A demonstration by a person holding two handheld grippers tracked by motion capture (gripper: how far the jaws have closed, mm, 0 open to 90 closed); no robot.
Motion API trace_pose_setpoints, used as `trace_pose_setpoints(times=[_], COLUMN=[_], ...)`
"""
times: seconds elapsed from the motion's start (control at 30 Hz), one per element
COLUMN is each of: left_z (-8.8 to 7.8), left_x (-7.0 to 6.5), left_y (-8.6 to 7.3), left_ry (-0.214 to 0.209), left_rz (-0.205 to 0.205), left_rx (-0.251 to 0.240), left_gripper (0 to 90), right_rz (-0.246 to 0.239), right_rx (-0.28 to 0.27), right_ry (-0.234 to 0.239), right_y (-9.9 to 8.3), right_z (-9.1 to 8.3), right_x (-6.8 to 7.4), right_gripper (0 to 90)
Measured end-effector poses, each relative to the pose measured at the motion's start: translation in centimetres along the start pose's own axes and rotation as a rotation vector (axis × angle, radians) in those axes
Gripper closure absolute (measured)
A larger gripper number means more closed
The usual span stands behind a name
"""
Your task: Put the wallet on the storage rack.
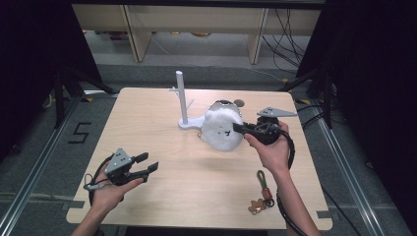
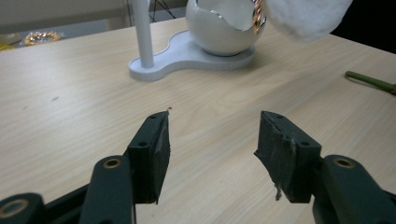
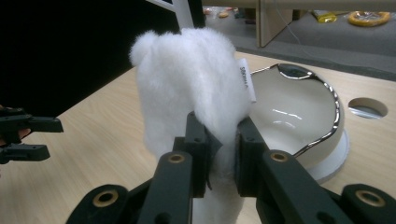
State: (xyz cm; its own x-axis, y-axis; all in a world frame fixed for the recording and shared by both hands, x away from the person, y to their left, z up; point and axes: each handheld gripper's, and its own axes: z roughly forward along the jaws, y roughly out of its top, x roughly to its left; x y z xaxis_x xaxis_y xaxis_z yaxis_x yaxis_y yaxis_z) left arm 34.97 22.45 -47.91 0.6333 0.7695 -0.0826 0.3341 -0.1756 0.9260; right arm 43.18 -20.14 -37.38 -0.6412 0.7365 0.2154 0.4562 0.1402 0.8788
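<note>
The right gripper point(image 3: 221, 154) pinches a fluffy white toy point(image 3: 191, 88) tight and holds it up just beside the white bowl point(image 3: 299, 116), which sits on a stand point(image 1: 189, 123) with a tall pole. To do this well, it should keep squeezing and lift slowly, so the toy does not bump the bowl. The left gripper point(image 2: 212, 149) is open with nothing in it, low over the table point(image 1: 147, 128) and well apart from the toy. Both point forward.

Between your right jaws sits a fluffy white plush toy point(image 3: 187, 88). Just behind them, the bowl point(image 3: 299, 116) looks glossy ceramic with a metallic rim; under your left jaws, the tabletop point(image 2: 70, 107) is matt pale wood.
</note>
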Motion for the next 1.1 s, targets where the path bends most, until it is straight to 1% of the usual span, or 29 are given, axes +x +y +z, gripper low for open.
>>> trace_pose_setpoints(times=[0.03,0.07,0.1,0.13,0.17,0.2,0.23,0.27,0.3,0.33,0.4,0.43,0.47,0.53,0.57,0.6,0.63,0.67,0.7,0.73,0.8,0.83,0.87,0.9,0.93,0.97,1.03,1.07,1.1], left_z=[0.0,-0.1,0.0,0.0,0.2,0.3,0.4,0.4,0.7,0.7,1.0,1.0,1.0,1.1,1.2,1.2,1.1,1.2,1.3,1.3,1.4,1.4,1.4,1.4,1.4,1.5,1.5,1.5,1.5], left_x=[0.1,0.1,0.2,0.2,0.4,0.6,0.7,0.7,1.0,1.0,1.3,1.4,1.4,1.6,1.7,1.7,1.6,1.6,1.6,1.5,1.5,1.3,1.3,1.3,1.3,1.3,1.2,1.2,1.2], left_y=[-0.3,-0.5,-0.7,-0.7,-1.0,-1.1,-1.3,-1.3,-1.6,-1.6,-2.1,-2.3,-2.3,-2.6,-2.8,-2.9,-3.0,-3.0,-3.1,-3.2,-3.2,-3.2,-3.2,-3.2,-3.2,-3.2,-3.2,-3.3,-3.3], left_ry=[0.002,0.015,0.013,0.013,0.026,0.043,0.057,0.057,0.066,0.066,0.088,0.089,0.089,0.095,0.106,0.103,0.111,0.108,0.106,0.102,0.098,0.101,0.101,0.096,0.096,0.092,0.092,0.091,0.092], left_rz=[-0.006,-0.008,-0.017,-0.017,-0.026,-0.025,-0.022,-0.022,-0.033,-0.033,-0.045,-0.049,-0.049,-0.056,-0.059,-0.061,-0.061,-0.06,-0.058,-0.055,-0.054,-0.049,-0.049,-0.043,-0.043,-0.043,-0.043,-0.042,-0.043], left_rx=[-0.006,0.003,-0.005,-0.005,-0.008,-0.008,-0.008,-0.008,-0.018,-0.018,-0.025,-0.024,-0.024,-0.027,-0.033,-0.036,-0.03,-0.035,-0.037,-0.039,-0.047,-0.042,-0.042,-0.051,-0.051,-0.057,-0.057,-0.058,-0.059], left_gripper=[43.3,43.2,43.1,43.1,43.1,43.1,43.1,43.1,43.1,43.1,43.0,42.9,42.6,42.5,42.4,42.3,42.2,42.1,42.0,42.0,42.0,42.0,41.9,41.9,41.9,41.8,41.7,41.7,41.7], right_rz=[0.003,0.001,0.006,0.012,-0.014,-0.006,-0.015,-0.015,-0.015,-0.003,-0.014,0.001,-0.016,-0.021,0.0,-0.014,-0.046,0.0,-0.002,-0.023,-0.02,-0.029,-0.029,-0.015,-0.017,-0.007,-0.024,-0.009,-0.011], right_rx=[0.004,0.001,0.012,0.01,0.001,0.009,-0.001,-0.001,-0.001,0.01,0.001,0.012,0.006,0.005,0.004,-0.002,-0.013,0.006,0.005,-0.001,-0.004,-0.011,-0.011,-0.005,-0.011,0.001,-0.011,-0.007,-0.012], right_ry=[-0.001,-0.003,-0.009,-0.011,-0.014,-0.018,-0.026,-0.026,-0.031,-0.024,-0.04,-0.03,-0.038,-0.033,-0.041,-0.046,-0.057,-0.036,-0.042,-0.045,-0.041,-0.05,-0.05,-0.05,-0.052,-0.059,-0.063,-0.06,-0.071], right_y=[0.2,0.4,0.6,0.7,0.9,1.0,1.1,1.1,1.2,1.3,1.4,1.5,1.6,1.8,1.8,1.9,2.0,2.1,2.2,2.2,2.3,2.5,2.5,2.8,2.9,3.0,3.3,3.4,3.5], right_z=[0.0,-0.1,-0.2,-0.2,-0.1,-0.2,-0.1,-0.1,-0.1,-0.2,-0.1,-0.2,-0.2,-0.2,-0.3,-0.3,-0.3,-0.4,-0.4,-0.3,-0.3,-0.3,-0.3,-0.3,-0.3,-0.4,-0.3,-0.2,-0.2], right_x=[0.0,-0.1,-0.1,-0.1,-0.4,-0.5,-0.7,-0.7,-0.8,-0.8,-0.9,-1.0,-1.1,-1.2,-1.1,-1.2,-1.5,-1.3,-1.3,-1.5,-1.5,-1.7,-1.7,-1.7,-1.7,-1.7,-1.9,-1.9,-1.9], right_gripper=[79.8,79.8,79.8,79.8,79.8,79.8,79.8,79.8,79.7,79.7,79.7,79.6,79.6,79.6,79.6,79.6,79.6,79.6,79.6,79.6,79.6,79.6,79.6,79.6,79.6,79.6,79.6,79.5,79.5])
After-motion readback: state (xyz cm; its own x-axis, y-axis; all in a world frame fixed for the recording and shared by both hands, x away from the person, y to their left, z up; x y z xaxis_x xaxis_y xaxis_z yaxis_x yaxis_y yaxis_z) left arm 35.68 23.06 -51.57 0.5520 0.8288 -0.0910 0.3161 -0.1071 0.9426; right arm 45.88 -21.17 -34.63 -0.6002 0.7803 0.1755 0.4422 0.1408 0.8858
